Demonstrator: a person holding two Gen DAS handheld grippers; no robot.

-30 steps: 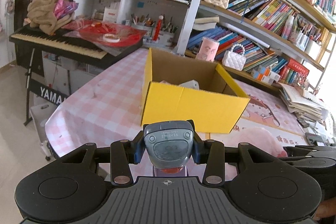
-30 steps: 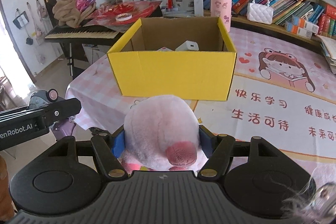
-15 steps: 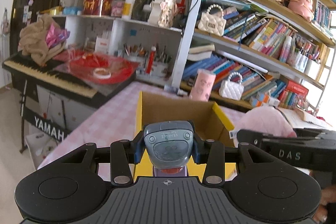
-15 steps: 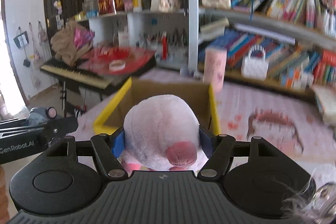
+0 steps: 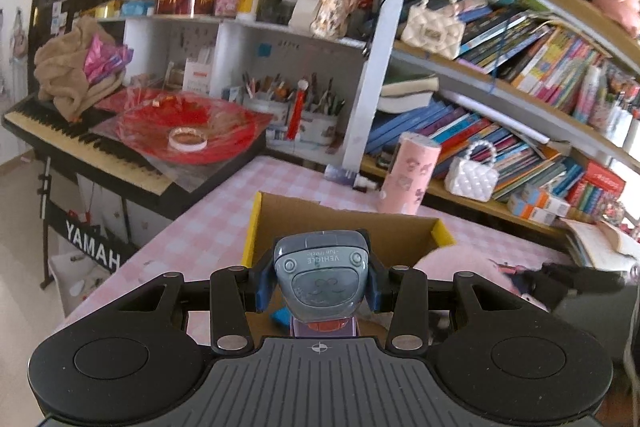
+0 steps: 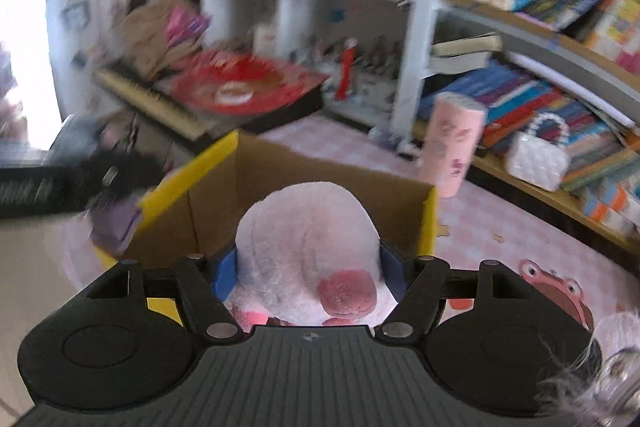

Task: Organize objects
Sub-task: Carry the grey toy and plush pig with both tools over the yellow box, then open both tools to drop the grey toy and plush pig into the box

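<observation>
Gripping a grey toy vehicle (image 5: 320, 281), the left hand-held gripper (image 5: 318, 285) hangs over the open yellow cardboard box (image 5: 256, 223) near the desk's (image 5: 208, 223) left edge; beside it, the right hand-held gripper (image 6: 308, 275) squeezes a pink plush toy (image 6: 306, 247) above the same box.
</observation>
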